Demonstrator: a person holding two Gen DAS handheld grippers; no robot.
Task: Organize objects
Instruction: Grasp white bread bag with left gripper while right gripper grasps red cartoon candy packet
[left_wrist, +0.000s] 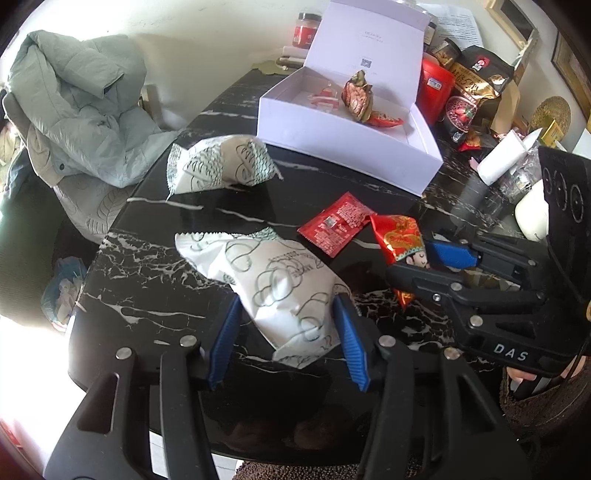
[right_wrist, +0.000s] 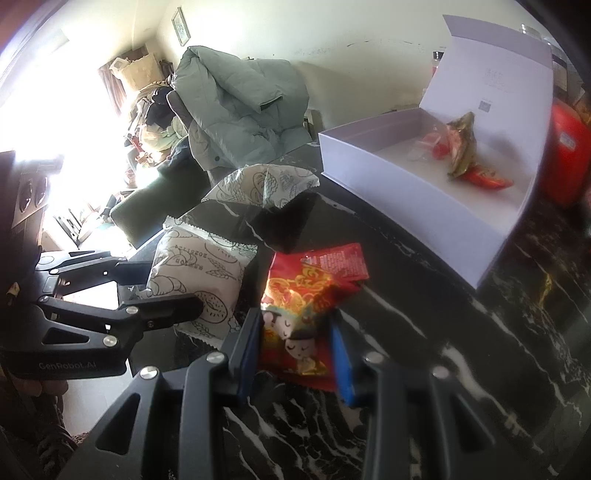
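Harsh daylight floods in from the left, blowing out that side to white in both views. The glossy black desk (left_wrist: 155, 280) shows reflections. Fisheye curvature darkens and bends the corners.

The left gripper (left_wrist: 286, 332) reaches up from the lower middle of its own view, blue fingers (left_wrist: 224, 339) pressed against both sides of a white packet (left_wrist: 280, 291). The right gripper (right_wrist: 295, 354) rises from the bottom centre of its view, its jaws closed on a red cartoon-printed packet (right_wrist: 295, 325). Each gripper shows at the other view's edge.
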